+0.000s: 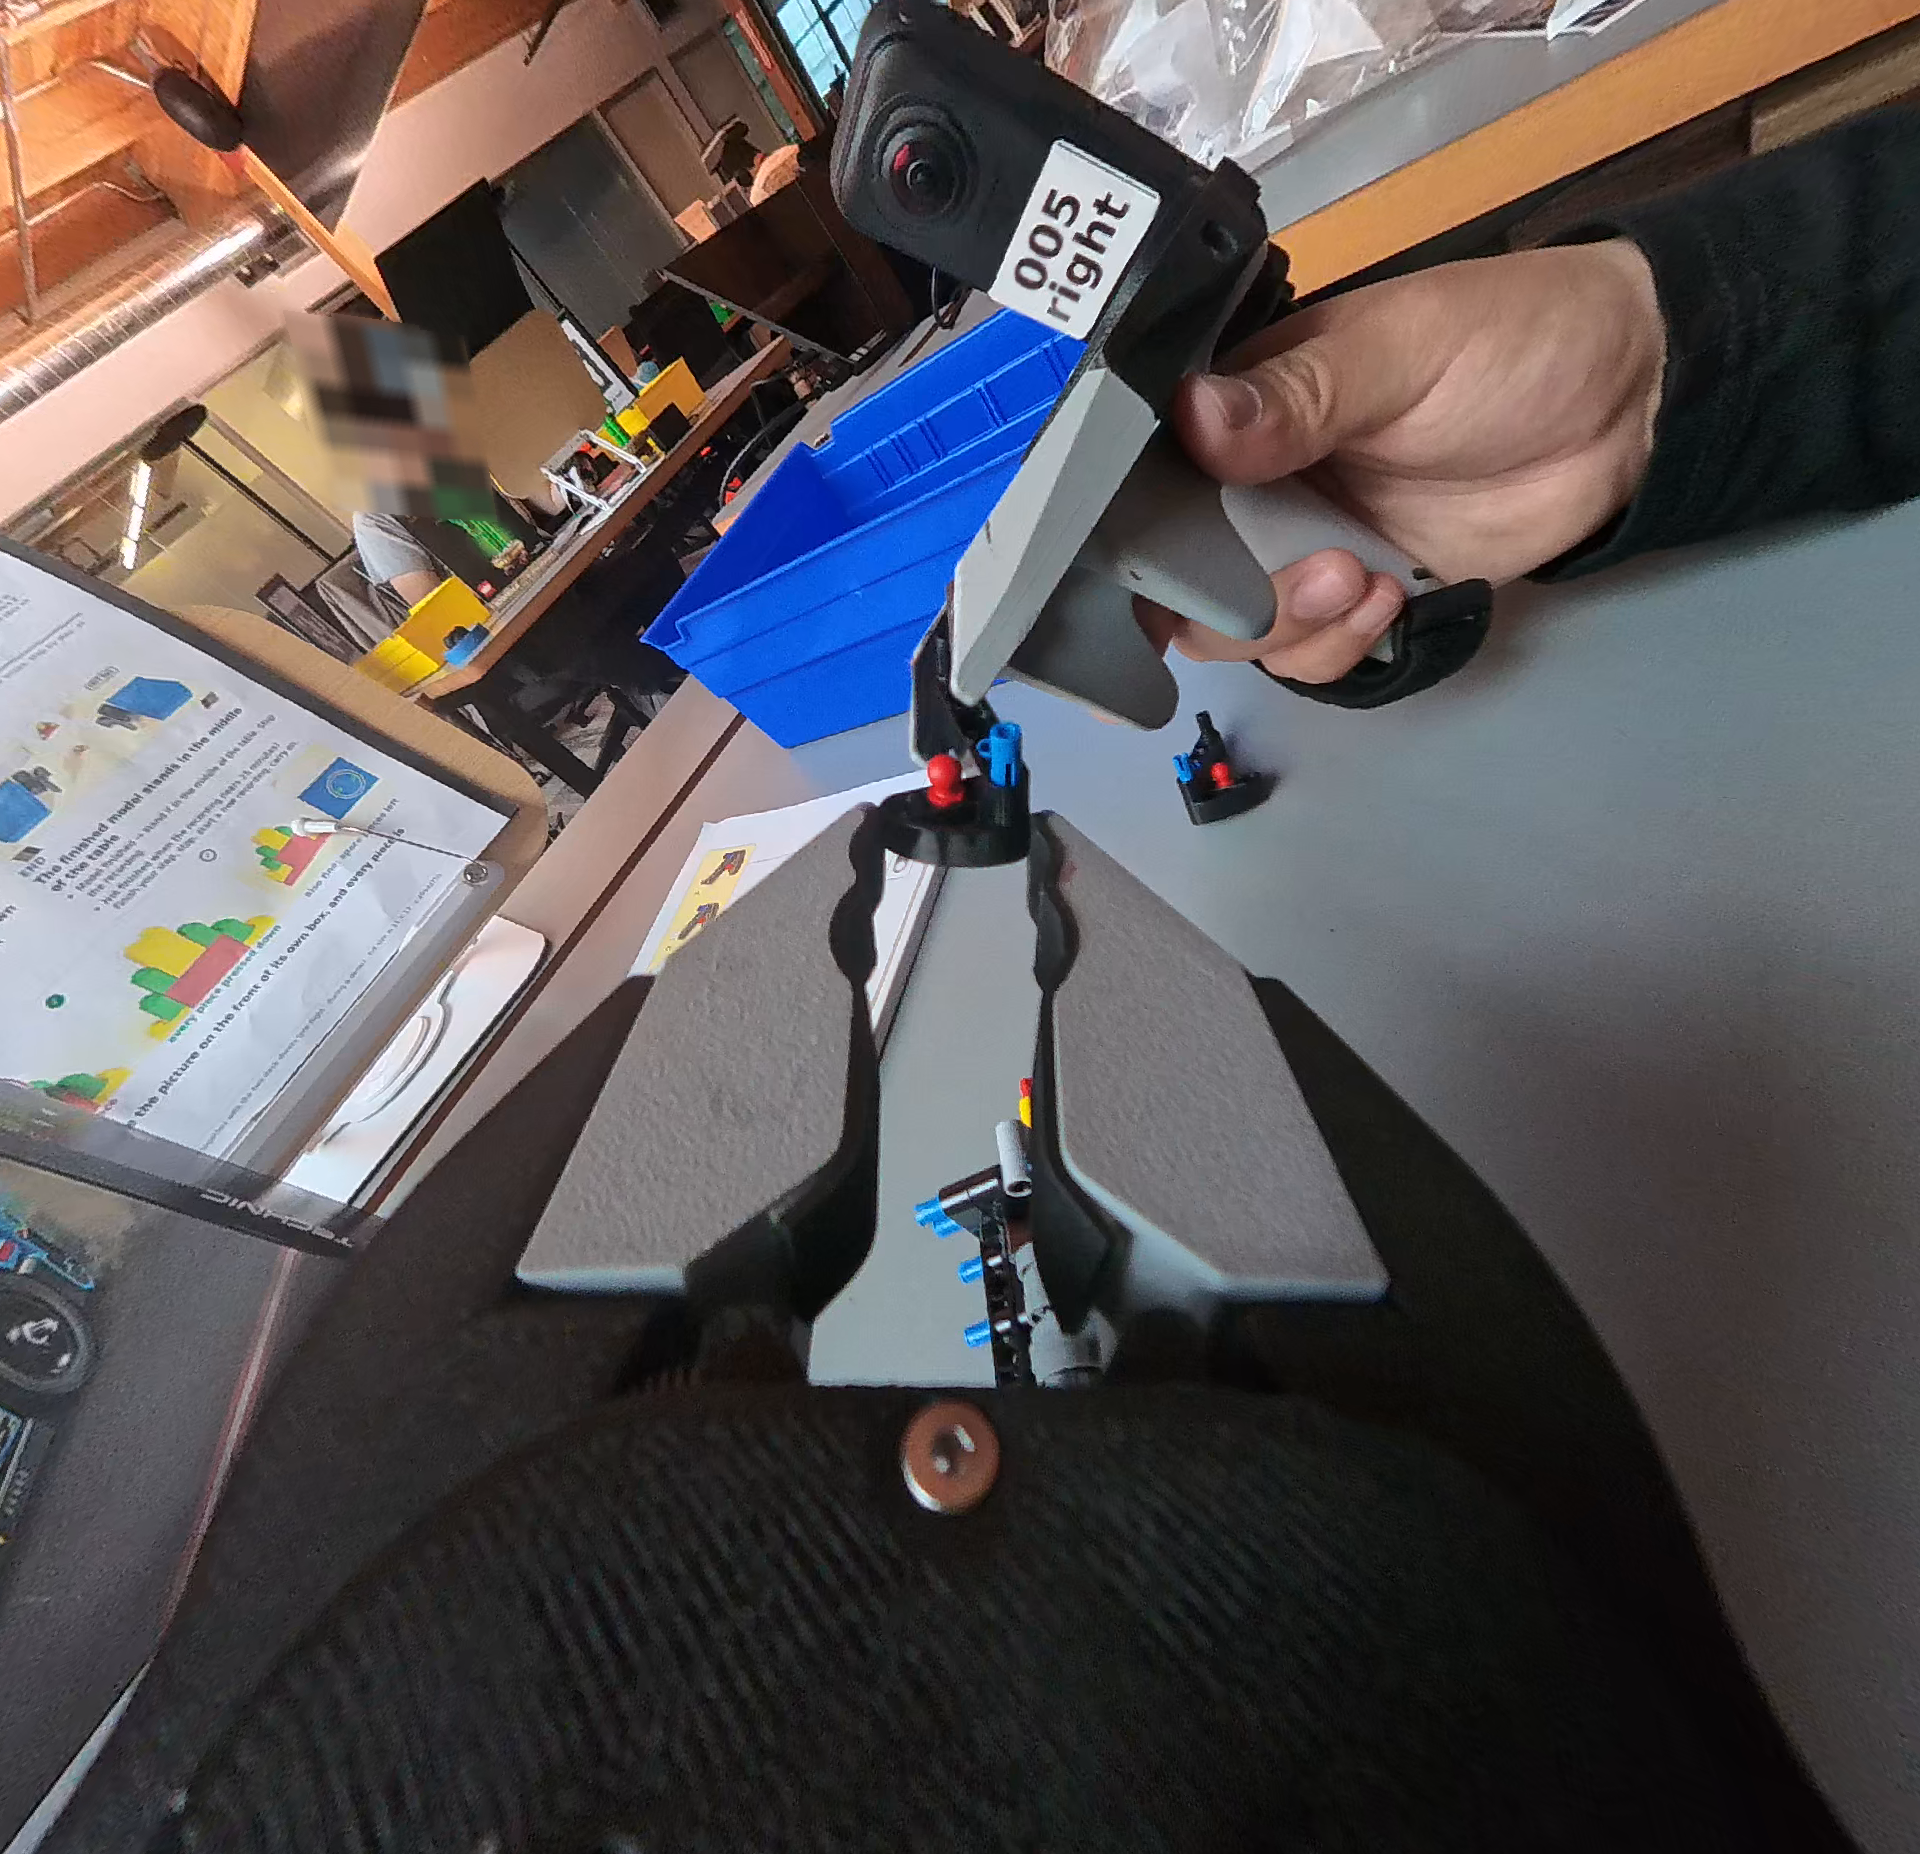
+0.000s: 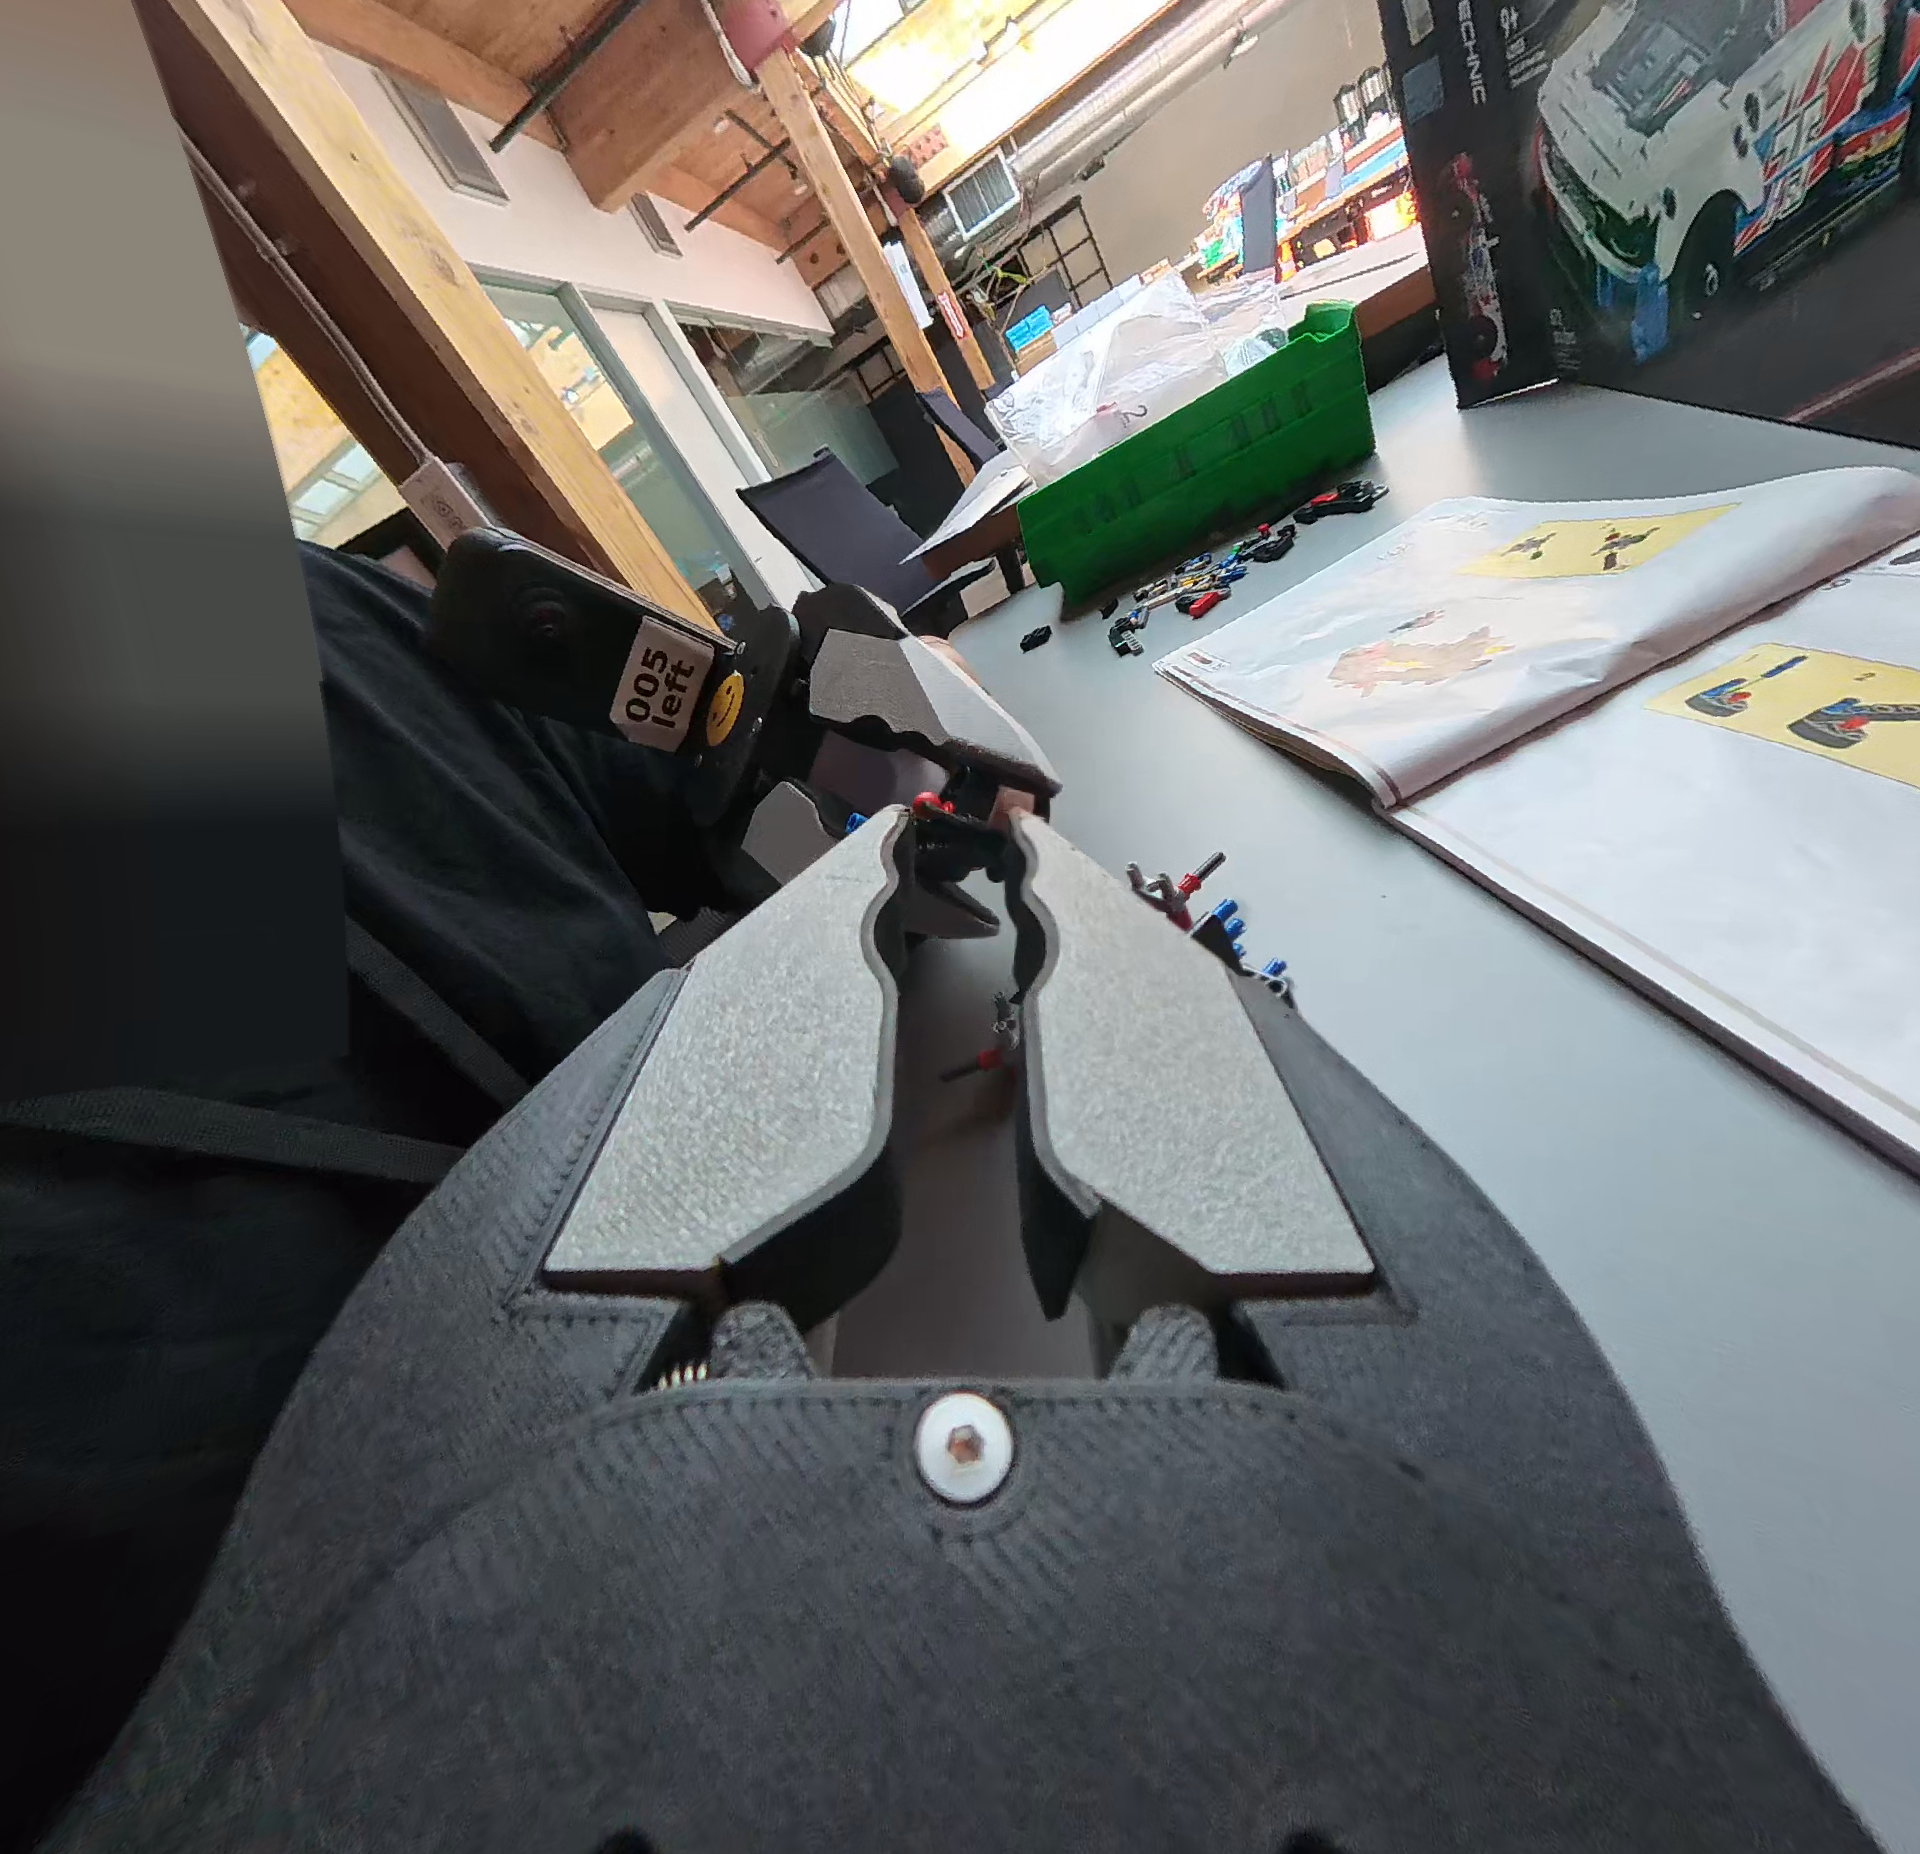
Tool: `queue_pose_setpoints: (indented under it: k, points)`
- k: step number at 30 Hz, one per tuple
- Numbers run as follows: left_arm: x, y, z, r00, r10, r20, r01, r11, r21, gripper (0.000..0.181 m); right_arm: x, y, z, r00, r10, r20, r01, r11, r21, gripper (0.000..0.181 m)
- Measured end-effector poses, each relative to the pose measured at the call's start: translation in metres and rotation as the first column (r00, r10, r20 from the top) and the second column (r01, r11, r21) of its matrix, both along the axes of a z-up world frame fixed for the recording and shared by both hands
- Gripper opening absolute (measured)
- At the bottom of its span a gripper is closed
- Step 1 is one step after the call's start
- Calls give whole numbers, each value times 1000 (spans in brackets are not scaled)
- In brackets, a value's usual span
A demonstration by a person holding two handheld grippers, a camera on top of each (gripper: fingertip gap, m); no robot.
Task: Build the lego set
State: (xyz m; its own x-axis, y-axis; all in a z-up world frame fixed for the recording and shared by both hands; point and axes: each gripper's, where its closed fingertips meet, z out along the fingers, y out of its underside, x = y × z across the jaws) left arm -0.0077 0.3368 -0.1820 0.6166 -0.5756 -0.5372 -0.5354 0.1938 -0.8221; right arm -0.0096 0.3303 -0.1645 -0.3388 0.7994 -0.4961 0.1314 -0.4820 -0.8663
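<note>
Green bin (image 2: 1195, 485) — clear bags inside | both claws — clamped on one black subassembly (image 1: 951, 817)

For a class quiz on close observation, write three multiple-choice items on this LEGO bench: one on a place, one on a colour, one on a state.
1. Where is the loose pile of parts?
A. beside the green bin
B. inside the blue bin
C. on the booklet

2. The ball pin on the small assembly is:
A. yellow
B. red
C. green

3. The left gripper is:
A. wide open
B. shut on the small assembly
C. lying on the table

Answers: 1 A, parts lie at the bin's foot; 2 B, red knob shows; 3 B, fingertips clamp its black base.
</note>
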Motion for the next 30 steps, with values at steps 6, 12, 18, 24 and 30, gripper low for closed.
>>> queue_pose_setpoints:
  k: [6,12,18,24,30]
  points:
    - [0,1,-4,1000,4,8,-3,999,-32,24,0,0,-2,1000,5,17,-5,1000,11,12]
    - [2,2,-11,1000,11,9,-10,996,-90,24,1,3,-8,998,1,57,-2,1000,15,12]
    - [4,3,-22,1000,27,-1,-27,990,-141,24,0,8,-14,996,-22,89,21,1000,7,12]
    - [5,1,-24,1000,18,7,-17,987,-161,22,0,10,-15,996,-20,89,21,1000,-15,12]
    - [6,0,-27,1000,6,6,-5,985,-172,7,1,12,-15,996,-13,90,18,998,-53,12]
